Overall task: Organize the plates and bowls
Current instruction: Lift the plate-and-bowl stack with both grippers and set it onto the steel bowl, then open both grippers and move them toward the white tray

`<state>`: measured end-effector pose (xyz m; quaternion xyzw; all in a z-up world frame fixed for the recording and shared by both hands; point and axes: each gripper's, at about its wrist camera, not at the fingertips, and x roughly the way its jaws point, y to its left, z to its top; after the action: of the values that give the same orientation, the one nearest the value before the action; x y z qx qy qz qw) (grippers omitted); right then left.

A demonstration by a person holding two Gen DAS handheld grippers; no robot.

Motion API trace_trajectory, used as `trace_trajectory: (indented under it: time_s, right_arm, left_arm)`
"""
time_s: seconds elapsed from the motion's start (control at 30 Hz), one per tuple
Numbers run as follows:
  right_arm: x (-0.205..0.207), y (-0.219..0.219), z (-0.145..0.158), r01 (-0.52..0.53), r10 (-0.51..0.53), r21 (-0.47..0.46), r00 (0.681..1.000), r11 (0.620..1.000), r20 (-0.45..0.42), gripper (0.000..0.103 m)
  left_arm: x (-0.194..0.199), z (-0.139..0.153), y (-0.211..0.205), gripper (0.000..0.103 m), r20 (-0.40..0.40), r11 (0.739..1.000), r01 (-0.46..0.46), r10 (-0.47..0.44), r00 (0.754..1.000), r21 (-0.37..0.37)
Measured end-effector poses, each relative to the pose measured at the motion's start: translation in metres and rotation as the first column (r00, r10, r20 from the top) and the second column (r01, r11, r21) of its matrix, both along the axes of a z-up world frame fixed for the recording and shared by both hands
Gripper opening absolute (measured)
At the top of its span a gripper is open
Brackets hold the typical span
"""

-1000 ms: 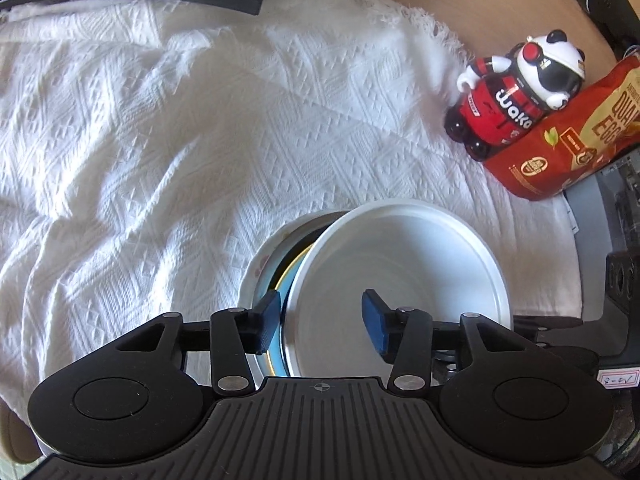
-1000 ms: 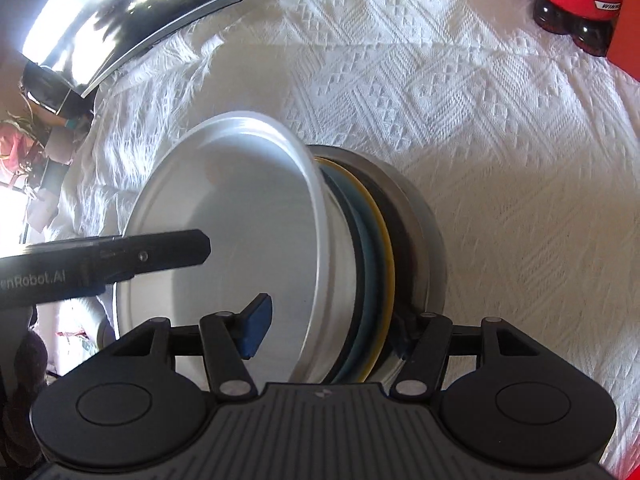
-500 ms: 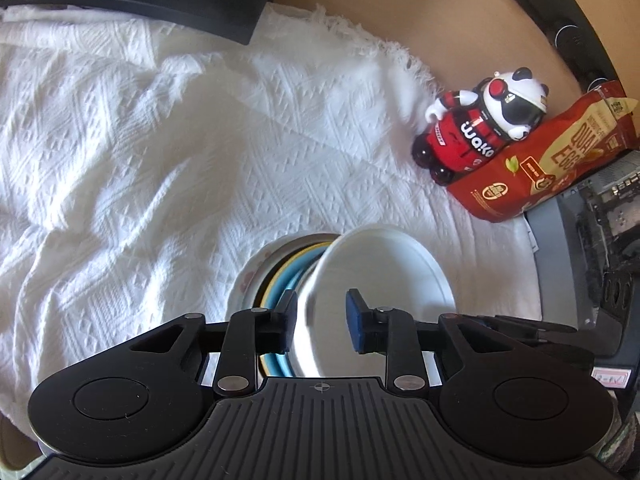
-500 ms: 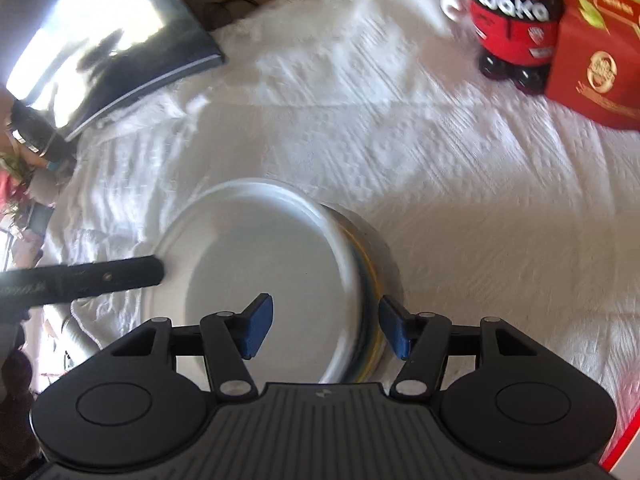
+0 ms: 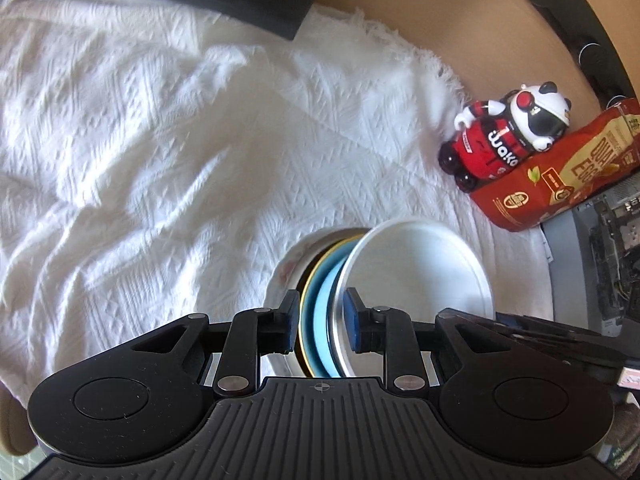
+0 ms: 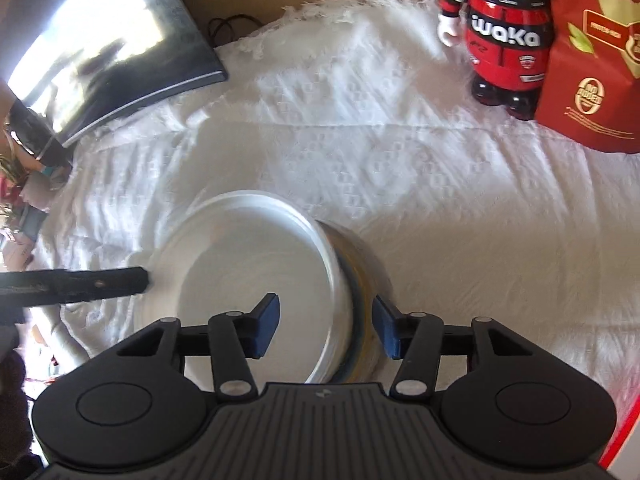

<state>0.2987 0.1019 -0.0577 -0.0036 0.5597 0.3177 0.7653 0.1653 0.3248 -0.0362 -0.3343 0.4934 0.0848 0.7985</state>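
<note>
The stack [image 5: 320,312] of plates stands on edge on the white cloth [image 5: 140,140], near the middle of the worktop. The left gripper [image 5: 322,320] has its fingers narrow and pressed on the stack: one pad on the dark plate side, the other on the inner face of the white plate [image 5: 420,264]. The right gripper [image 6: 326,324] has its fingers wider, set on both sides of the same stack [image 6: 360,280], and I cannot tell if the pads touch it.

To the left and far side the cloth is free and wrinkled. To the right, the toy bear [image 5: 500,136] and the red bag [image 5: 560,176] stand near the cloth edge, apart from the plates.

The left view shows the coloured rims, yellow and blue, and a grey box [image 5: 592,264] at the right. The right view shows instead the dark monitor [image 6: 100,40] at the far left and one left finger [image 6: 80,286] beside the white plate [image 6: 248,264].
</note>
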Motion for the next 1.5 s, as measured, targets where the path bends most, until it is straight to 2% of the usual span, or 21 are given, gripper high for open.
trace_trajectory:
  time_s: [0.17, 0.53, 0.67, 0.83, 0.97, 1.1, 1.13, 1.2, 1.23, 1.3, 1.37, 1.5]
  right_arm:
    - [-0.009, 0.011, 0.008, -0.019, 0.02, -0.011, 0.999, 1.0, 0.04, 0.051]
    - [-0.012, -0.005, 0.005, 0.067, -0.066, -0.011, 0.997, 0.998, 0.049, 0.05]
    - [-0.021, -0.01, 0.013, 0.092, -0.09, -0.011, 0.99, 0.996, 0.106, 0.05]
    - [-0.039, -0.029, 0.036, 0.155, -0.167, 0.076, 0.97, 0.985, 0.18, 0.053]
    - [-0.052, -0.054, 0.05, 0.257, -0.272, 0.09, 0.921, 0.962, 0.277, 0.061]
    - [-0.068, -0.085, 0.056, 0.383, -0.373, 0.051, 0.849, 0.922, 0.375, 0.067]
    - [-0.074, -0.094, 0.056, 0.416, -0.397, 0.043, 0.824, 0.908, 0.404, 0.07]
    - [-0.088, -0.114, 0.056, 0.493, -0.445, 0.03, 0.755, 0.869, 0.482, 0.073]
    - [-0.095, -0.125, 0.054, 0.534, -0.465, 0.024, 0.713, 0.845, 0.525, 0.077]
    - [-0.103, -0.147, 0.05, 0.596, -0.493, 0.013, 0.652, 0.803, 0.576, 0.081]
    - [-0.105, -0.172, 0.046, 0.625, -0.503, -0.004, 0.631, 0.78, 0.591, 0.081]
    - [-0.103, -0.218, 0.035, 0.663, -0.524, -0.035, 0.621, 0.748, 0.582, 0.082]
  left_arm:
    - [0.001, -0.003, -0.008, 0.022, 0.015, 0.998, 0.041, -0.041, 0.999, -0.044]
    - [0.009, 0.004, -0.017, 0.022, 0.036, 0.996, 0.084, -0.084, 0.996, -0.009]
    - [0.005, 0.025, -0.022, 0.022, 0.09, 0.995, 0.084, -0.089, 0.992, 0.05]
    - [-0.003, 0.058, -0.034, 0.022, 0.201, 0.981, 0.081, -0.117, 0.973, 0.178]
    - [-0.002, 0.073, -0.052, 0.022, 0.286, 0.972, 0.128, -0.181, 0.941, 0.195]
    - [0.005, 0.078, -0.081, 0.022, 0.335, 0.955, 0.214, -0.274, 0.902, 0.205]
    - [0.007, 0.078, -0.091, 0.022, 0.353, 0.95, 0.23, -0.293, 0.889, 0.209]
    - [0.011, 0.075, -0.111, 0.021, 0.367, 0.947, 0.25, -0.311, 0.877, 0.204]
    - [0.013, 0.072, -0.122, 0.02, 0.363, 0.943, 0.273, -0.326, 0.873, 0.19]
    - [0.017, 0.065, -0.145, 0.019, 0.357, 0.927, 0.34, -0.375, 0.856, 0.157]
    - [0.025, 0.057, -0.172, 0.017, 0.343, 0.902, 0.405, -0.431, 0.835, 0.146]
    - [0.041, 0.042, -0.228, 0.012, 0.337, 0.858, 0.496, -0.509, 0.792, 0.129]
